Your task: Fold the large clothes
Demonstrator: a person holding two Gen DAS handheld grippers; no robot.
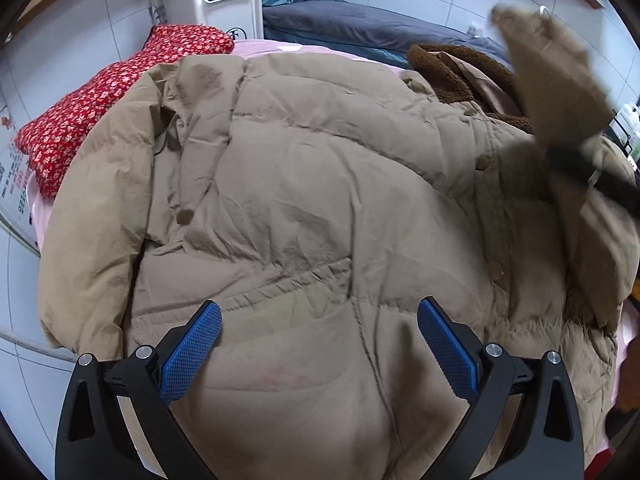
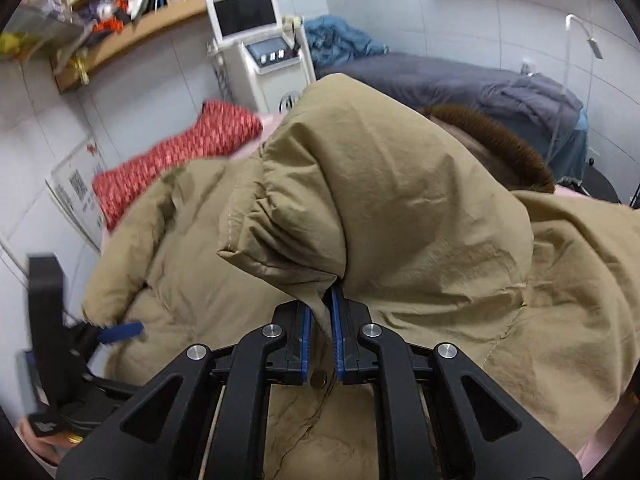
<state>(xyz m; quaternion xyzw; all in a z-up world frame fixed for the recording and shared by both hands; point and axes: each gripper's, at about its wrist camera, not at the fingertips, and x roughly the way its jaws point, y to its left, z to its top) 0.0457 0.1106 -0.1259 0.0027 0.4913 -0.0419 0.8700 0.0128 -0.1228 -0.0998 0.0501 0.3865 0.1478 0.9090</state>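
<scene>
Your left gripper [image 1: 319, 322] hangs wide open just above the lower front of the tan puffer coat [image 1: 288, 184], nothing between its blue pads. Your right gripper [image 2: 320, 320] is clamped on a sleeve [image 2: 360, 184] lifted over the coat. The coat lies spread on the pink-covered bed [image 1: 272, 45]; beyond it, a red floral pillow [image 1: 100, 104].
</scene>
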